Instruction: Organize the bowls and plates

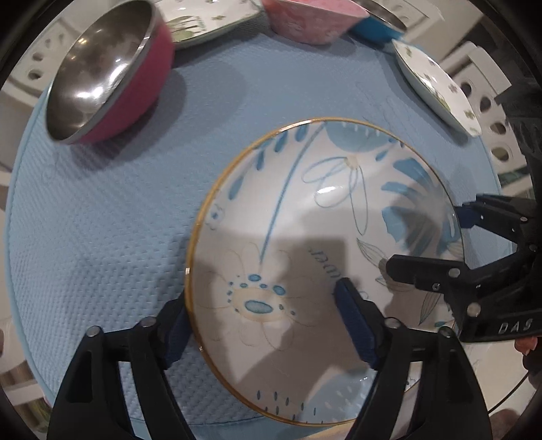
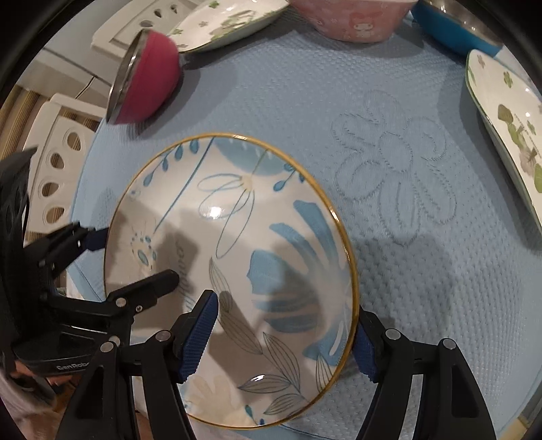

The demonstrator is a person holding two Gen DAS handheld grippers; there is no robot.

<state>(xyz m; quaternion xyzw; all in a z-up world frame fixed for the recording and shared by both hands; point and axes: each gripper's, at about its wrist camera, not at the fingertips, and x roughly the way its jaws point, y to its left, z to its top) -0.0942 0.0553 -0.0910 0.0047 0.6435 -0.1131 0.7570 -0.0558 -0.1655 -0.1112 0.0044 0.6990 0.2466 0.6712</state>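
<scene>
A white bowl with blue flowers and a gold rim sits on the light blue mat. My left gripper straddles its left rim, one finger inside, one outside, wide open. My right gripper straddles the opposite rim the same way, also open. Each gripper shows in the other's view, the right one and the left one. I cannot tell whether the pads touch the rim.
A magenta steel bowl stands at the mat's far left. A pink bowl, a blue bowl and two clover-patterned plates, one at the back and one at the right, ring the back and right.
</scene>
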